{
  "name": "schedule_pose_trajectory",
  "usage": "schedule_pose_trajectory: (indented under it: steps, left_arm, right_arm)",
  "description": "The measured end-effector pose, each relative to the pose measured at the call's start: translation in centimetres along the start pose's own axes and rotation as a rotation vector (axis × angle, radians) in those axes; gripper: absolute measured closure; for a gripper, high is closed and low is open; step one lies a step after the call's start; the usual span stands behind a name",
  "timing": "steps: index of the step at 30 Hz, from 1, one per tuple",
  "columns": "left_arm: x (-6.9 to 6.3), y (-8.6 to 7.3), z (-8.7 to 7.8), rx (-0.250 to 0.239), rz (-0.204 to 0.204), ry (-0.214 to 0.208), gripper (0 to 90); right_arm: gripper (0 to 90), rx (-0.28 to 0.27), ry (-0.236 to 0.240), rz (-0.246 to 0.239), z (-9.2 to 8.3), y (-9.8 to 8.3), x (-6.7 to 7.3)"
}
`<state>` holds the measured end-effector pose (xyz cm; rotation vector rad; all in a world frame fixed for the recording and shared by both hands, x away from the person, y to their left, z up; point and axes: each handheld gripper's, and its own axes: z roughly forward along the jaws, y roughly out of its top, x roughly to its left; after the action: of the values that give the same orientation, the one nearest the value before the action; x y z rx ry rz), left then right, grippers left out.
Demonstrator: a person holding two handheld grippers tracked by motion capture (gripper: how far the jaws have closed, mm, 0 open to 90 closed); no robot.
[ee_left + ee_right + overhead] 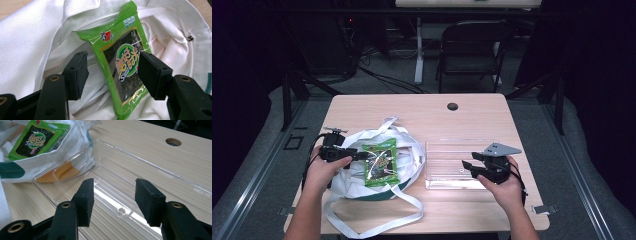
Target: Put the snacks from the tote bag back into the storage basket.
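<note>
both forearms come in from the bottom of the high view. the left hand (323, 170) holds the left tongs (357, 156) level, pointing toward the right tongs, jaws standing wide apart with the pads (77, 72) pressing on nothing. the right hand (504, 186) holds the right tongs (467, 167) pointing back at the left tongs, tilted slightly down, jaws likewise spread, pads (86, 200) bare.

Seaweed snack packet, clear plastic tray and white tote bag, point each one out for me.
seaweed snack packet (122, 67), left gripper view, on its printed front.
clear plastic tray (160, 171), right gripper view, on its far rim.
white tote bag (357, 185), high view, on its near cloth edge.
</note>
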<state>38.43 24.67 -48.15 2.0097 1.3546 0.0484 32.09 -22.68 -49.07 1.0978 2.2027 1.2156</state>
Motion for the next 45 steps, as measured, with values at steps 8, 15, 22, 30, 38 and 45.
schedule_pose_trajectory:
  steps: [8,15,22,30,38,45]
  left_arm:
    - [0.2,-0.3,0.5,0.007,-0.029,-0.020,42.3]
    - [0.2,-0.5,1.1,0.026,-0.035,-0.018,41.4]
    - [-0.5,-0.5,1.1,0.032,-0.008,0.019,40.4]
    - [-1.0,-0.8,2.6,0.063,-0.040,0.028,35.1]
    - [-0.7,-1.2,4.1,0.075,-0.048,0.000,33.5]
    - [0.0,-1.5,4.9,0.047,-0.082,-0.059,33.5]
  right_arm:
    - [48.1,0.000,0.000,0.000,0.0,0.0,0.0]
    - [47.4,-0.001,-0.003,-0.002,-0.1,0.1,0.0]
    - [46.9,-0.012,-0.001,-0.002,-0.1,0.2,0.1]
    - [46.0,-0.013,-0.002,-0.004,-0.1,0.2,0.2]
    - [45.7,-0.008,0.001,-0.005,0.0,0.2,0.2]
    - [45.4,-0.005,-0.001,-0.009,0.1,0.2,0.3]
